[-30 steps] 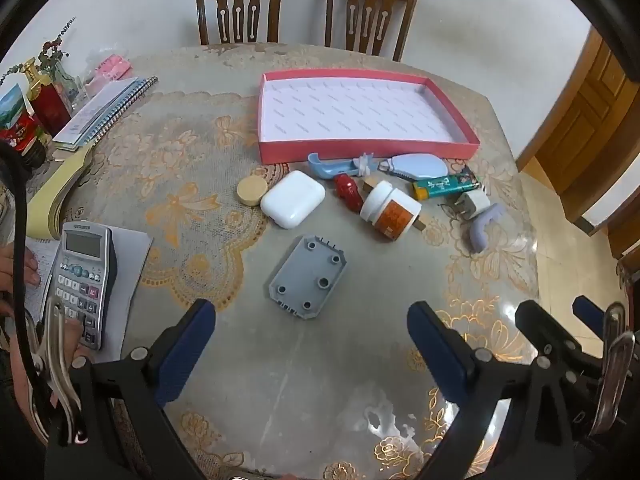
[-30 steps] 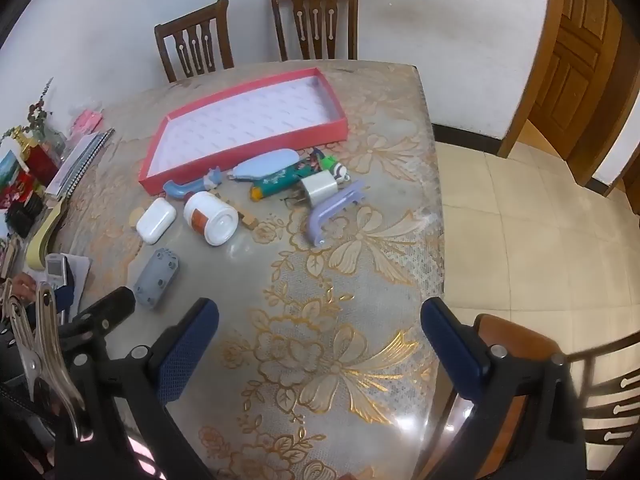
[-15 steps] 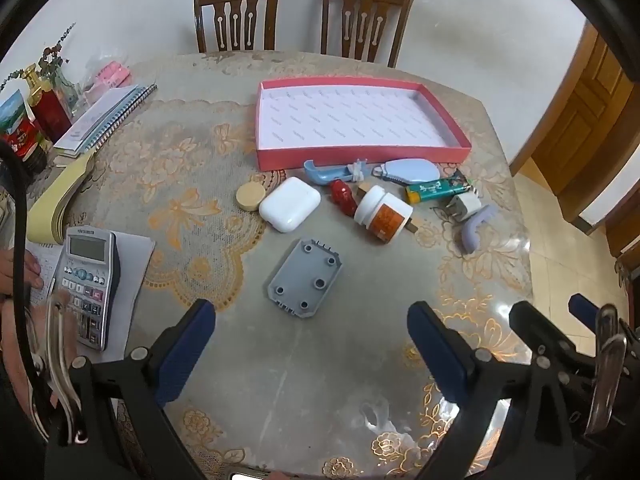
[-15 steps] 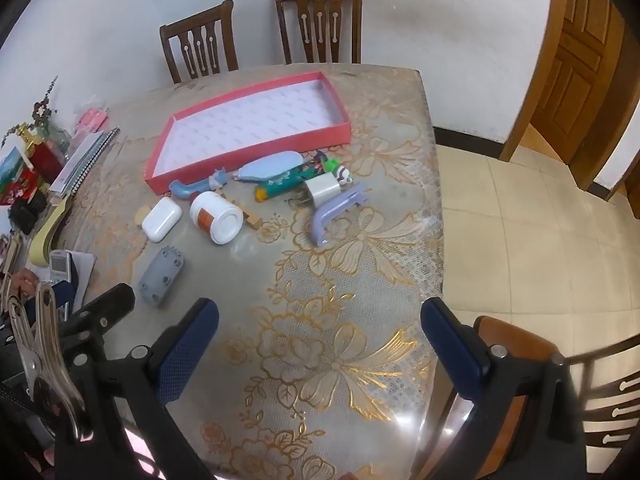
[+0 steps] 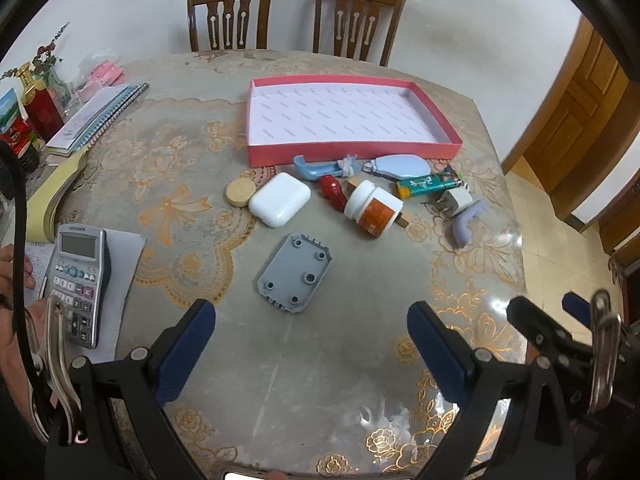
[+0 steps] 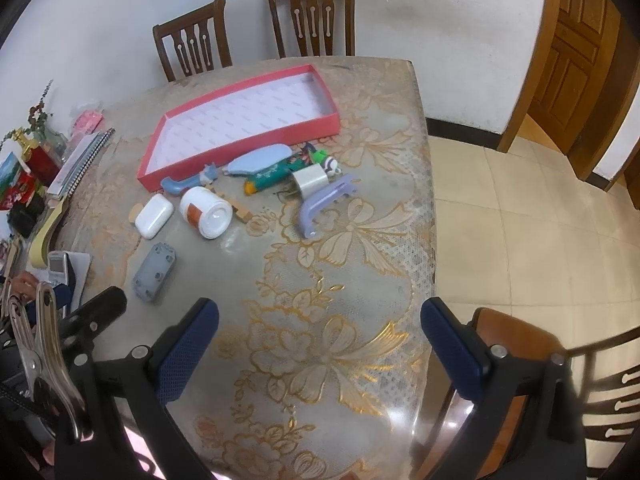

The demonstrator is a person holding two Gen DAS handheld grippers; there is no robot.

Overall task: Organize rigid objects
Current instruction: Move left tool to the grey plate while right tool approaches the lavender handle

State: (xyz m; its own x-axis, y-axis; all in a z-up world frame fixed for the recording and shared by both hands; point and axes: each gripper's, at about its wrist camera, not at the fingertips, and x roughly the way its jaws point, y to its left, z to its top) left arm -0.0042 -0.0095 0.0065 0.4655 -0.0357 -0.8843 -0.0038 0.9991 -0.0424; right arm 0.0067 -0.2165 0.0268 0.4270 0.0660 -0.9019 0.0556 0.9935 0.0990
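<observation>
An empty pink tray point(image 5: 352, 148) point(image 6: 240, 160) lies at the table's far side. In front of it lie small rigid items: a grey plastic plate point(image 5: 295, 273) point(image 6: 154, 266), a white case point(image 5: 280, 199) point(image 6: 154, 216), a white jar point(image 5: 373, 208) point(image 6: 206, 211), a wooden disc point(image 5: 240, 193), a red piece point(image 5: 333, 192), a blue handle point(image 5: 316, 168), a green tube point(image 5: 430, 185), a white plug point(image 5: 456, 202) and a lilac hook point(image 6: 324, 204). My left gripper point(image 5: 311, 354) is open and empty, just short of the grey plate. My right gripper point(image 6: 320, 350) is open and empty above the table's near right part.
A calculator point(image 5: 78, 280) on paper, notebooks point(image 5: 96, 116), a yellow book point(image 5: 56, 192) and red boxes point(image 5: 38, 114) lie along the left. Two chairs point(image 5: 296, 16) stand behind the table. Another chair point(image 6: 560, 392) is at the near right; the table edge point(image 6: 430, 220) drops to tiled floor.
Both grippers have drawn back and up a little, so the objects sit slightly farther off. Nothing on the table has moved.
</observation>
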